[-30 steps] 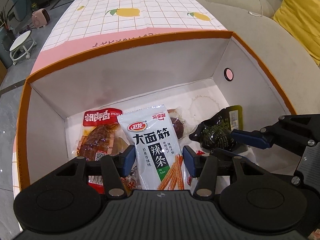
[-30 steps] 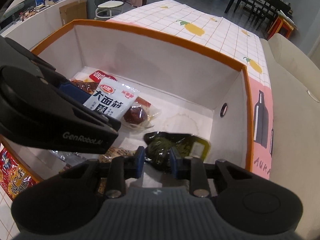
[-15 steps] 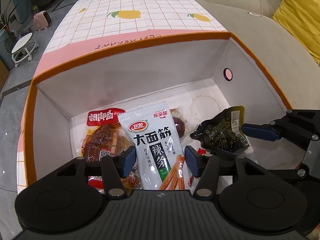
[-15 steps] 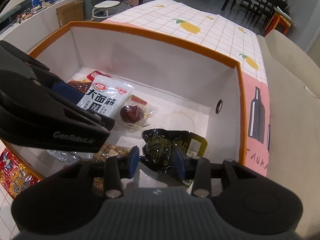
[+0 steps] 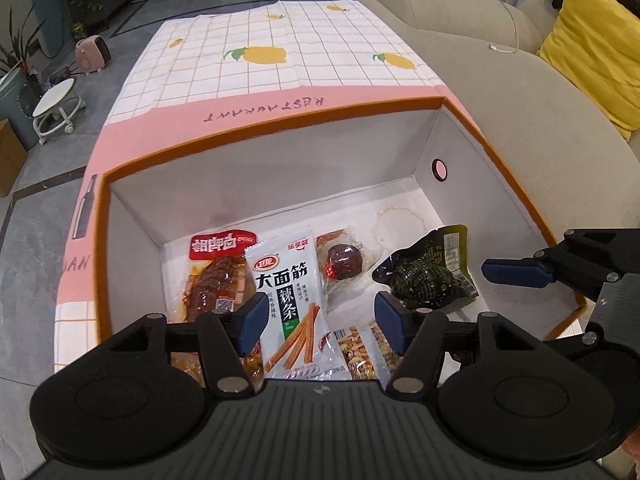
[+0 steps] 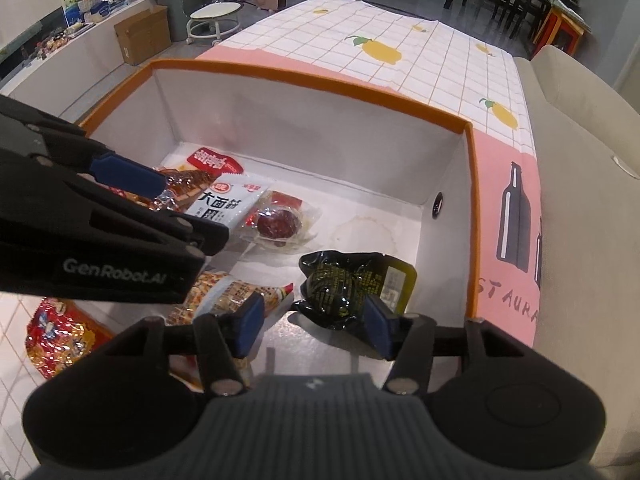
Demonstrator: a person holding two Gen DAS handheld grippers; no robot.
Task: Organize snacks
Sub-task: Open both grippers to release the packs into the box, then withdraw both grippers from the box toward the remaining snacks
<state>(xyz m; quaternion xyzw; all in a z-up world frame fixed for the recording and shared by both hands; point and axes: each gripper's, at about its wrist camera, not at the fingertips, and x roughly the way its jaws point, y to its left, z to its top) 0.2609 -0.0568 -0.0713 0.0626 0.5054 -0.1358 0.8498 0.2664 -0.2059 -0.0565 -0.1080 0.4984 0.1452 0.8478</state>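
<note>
While both tongs spread apart | left tongs [image 5: 318, 316] opening over white packet [image 5: 290, 292], not gripping | right tongs [image 6: 310, 326] opening, black pouch [image 6: 352, 284] loose between pads | snacks lie in orange-rimmed box [image 6: 312, 80]

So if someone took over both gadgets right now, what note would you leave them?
Left hand-held gripper: jaws opening, holding nothing, above the white spicy-strip packet in the orange-rimmed box.
Right hand-held gripper: jaws opening, pads off the black snack pouch lying in the box.
Done: several snacks boxed.
Left: a red packet lies outside the box.
</note>
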